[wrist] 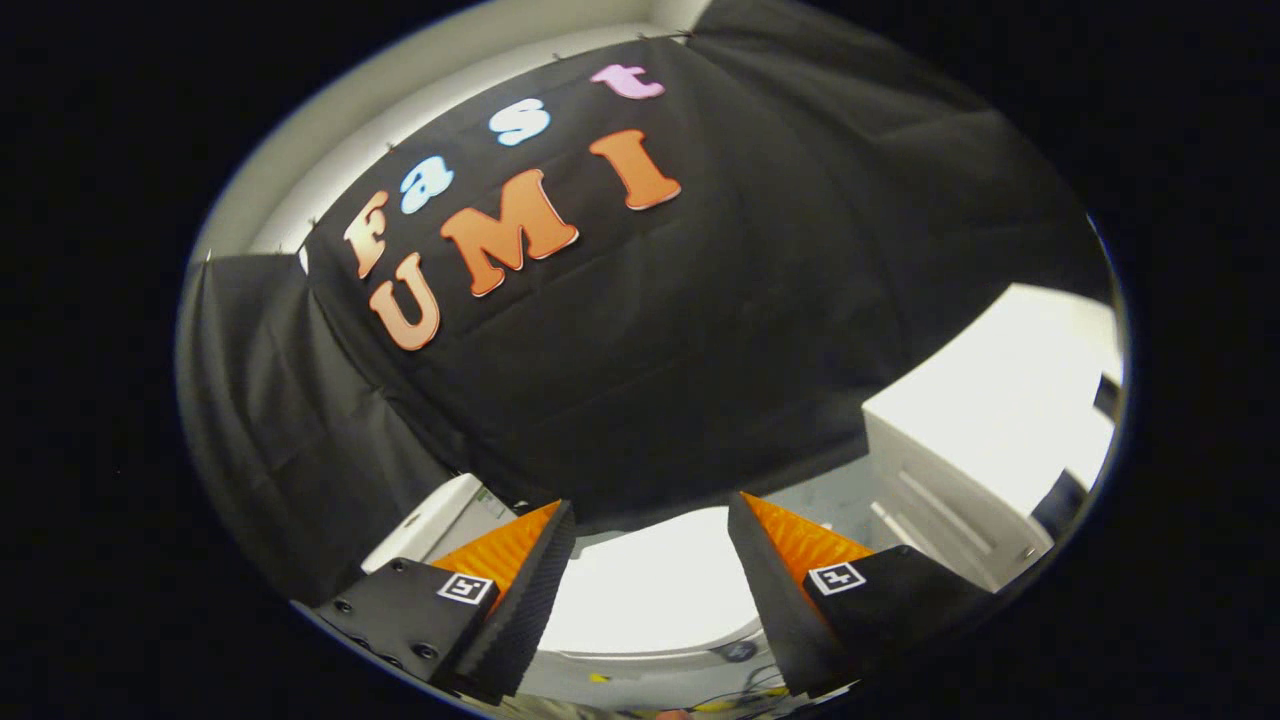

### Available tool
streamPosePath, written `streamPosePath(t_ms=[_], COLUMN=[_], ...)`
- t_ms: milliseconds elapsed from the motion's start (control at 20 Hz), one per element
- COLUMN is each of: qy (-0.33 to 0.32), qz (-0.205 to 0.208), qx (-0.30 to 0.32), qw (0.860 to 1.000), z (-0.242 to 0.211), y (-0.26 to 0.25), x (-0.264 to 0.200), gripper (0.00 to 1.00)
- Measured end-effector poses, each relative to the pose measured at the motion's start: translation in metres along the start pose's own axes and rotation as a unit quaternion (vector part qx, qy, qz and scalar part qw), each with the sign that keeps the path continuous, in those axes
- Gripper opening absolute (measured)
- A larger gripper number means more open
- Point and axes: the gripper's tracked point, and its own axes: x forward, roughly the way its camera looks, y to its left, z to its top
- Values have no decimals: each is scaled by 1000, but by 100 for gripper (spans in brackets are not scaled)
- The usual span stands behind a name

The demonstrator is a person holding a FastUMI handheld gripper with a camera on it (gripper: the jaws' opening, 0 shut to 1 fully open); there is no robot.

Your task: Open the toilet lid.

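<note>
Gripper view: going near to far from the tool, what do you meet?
The open tool with nothing between its fingers → the white toilet lid just ahead → the black cloth wall beyond.

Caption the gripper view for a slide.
Open gripper tilted above the closed toilet lid, white cabinet beside it.

Claw-mounted view (tilted) above toilet lid [655,585]
</note>
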Motion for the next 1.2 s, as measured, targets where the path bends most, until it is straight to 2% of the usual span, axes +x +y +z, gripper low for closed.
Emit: streamPosePath(t_ms=[250,350,500,900,1200], qy=[53,83,126,237,285], qz=[-33,-39,-55,-78,-62], qx=[35,71,119,150,205], qw=[997,993,983,957,934], z=[-70,-102,-151,-266,-311], y=[-52,-71,-102,-156,-174], x=[22,27,40,52,49], gripper=[98,98,98,98,92])
